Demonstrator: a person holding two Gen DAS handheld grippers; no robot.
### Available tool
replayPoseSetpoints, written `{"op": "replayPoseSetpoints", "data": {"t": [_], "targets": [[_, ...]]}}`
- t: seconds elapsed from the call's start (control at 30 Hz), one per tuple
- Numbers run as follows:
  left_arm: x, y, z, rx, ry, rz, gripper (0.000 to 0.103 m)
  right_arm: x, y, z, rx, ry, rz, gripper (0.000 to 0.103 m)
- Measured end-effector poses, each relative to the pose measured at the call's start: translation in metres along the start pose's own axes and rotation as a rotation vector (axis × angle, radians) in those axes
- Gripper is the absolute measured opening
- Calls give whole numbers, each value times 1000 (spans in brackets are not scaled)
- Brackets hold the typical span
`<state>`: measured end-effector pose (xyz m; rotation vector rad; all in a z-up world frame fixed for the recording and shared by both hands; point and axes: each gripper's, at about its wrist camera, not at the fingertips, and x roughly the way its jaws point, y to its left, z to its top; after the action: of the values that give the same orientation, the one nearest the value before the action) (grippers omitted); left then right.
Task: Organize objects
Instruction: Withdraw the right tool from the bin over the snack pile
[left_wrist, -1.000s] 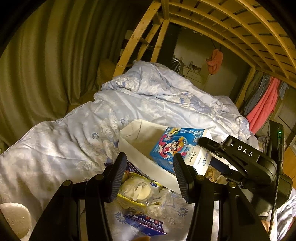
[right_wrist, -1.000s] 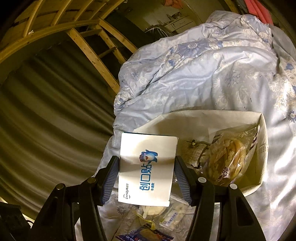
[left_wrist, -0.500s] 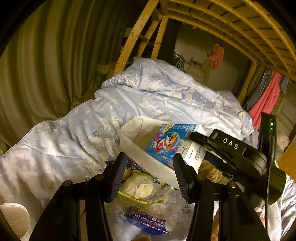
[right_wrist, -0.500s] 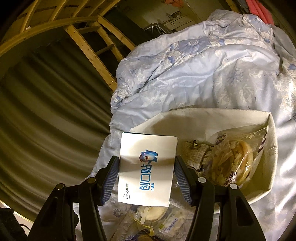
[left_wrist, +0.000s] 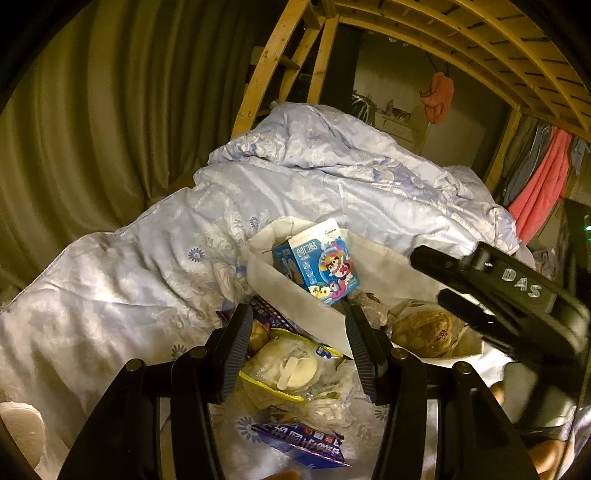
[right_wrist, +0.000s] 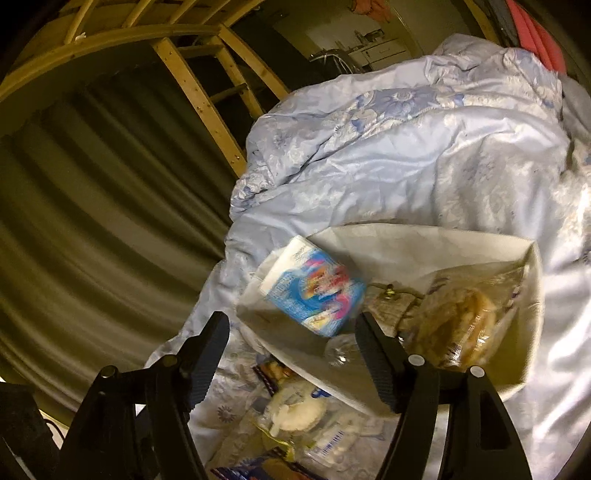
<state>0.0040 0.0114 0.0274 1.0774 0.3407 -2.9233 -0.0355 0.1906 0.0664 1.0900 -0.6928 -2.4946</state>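
The blue cartoon box (left_wrist: 317, 261) now lies loose in the white fabric bin (left_wrist: 280, 284), tilted against the bin's near-left wall with its long axis slanting up toward the rim's far-left corner; in the right wrist view it (right_wrist: 314, 291) is blurred. The right gripper (right_wrist: 291, 354) has just been opening and its jaws stand apart with nothing between them, the box beyond their tips; only the left wrist view shows that gripper from outside (left_wrist: 461, 280), reaching over the bin's right side. The left gripper (left_wrist: 297, 350) hangs just before the bin's near wall, jaws apart, pads touching nothing. Below them lies a crinkly clear packet of pale round pieces (left_wrist: 295, 373), and nearer still a glossy blue snack packet (left_wrist: 306, 443). Inside the bin, right of the box, sits a bagged bun (right_wrist: 458, 325) in shiny film, clearer from the right wrist. The bin sits on a rumpled floral quilt (left_wrist: 147, 266).
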Motion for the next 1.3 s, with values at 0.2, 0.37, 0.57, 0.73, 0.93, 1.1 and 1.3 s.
{"op": "replayPoseSetpoints", "data": {"t": [0.2, 0.37, 0.57, 0.73, 0.93, 1.1, 1.3], "targets": [[6, 16, -1, -56, 34, 5, 51, -11, 5, 1, -36, 111, 10, 69], [13, 39, -2, -167, 95, -23, 51, -1, 6, -9, -39, 354, -42, 72], [22, 43, -6, -143, 123, 60, 51, 34, -7, -34, 52, 562, 13, 72], [23, 41, -7, -123, 127, 69, 51, 68, -38, -54, 224, 603, -66, 72], [23, 35, -8, -75, 116, 125, 51, 94, -56, -82, 363, 599, -90, 71], [22, 33, -7, -59, 109, 131, 51, 98, -47, -88, 317, 552, -111, 42], [18, 31, -6, -43, 98, 125, 51, 87, -44, -86, 323, 542, -76, 40]]}}
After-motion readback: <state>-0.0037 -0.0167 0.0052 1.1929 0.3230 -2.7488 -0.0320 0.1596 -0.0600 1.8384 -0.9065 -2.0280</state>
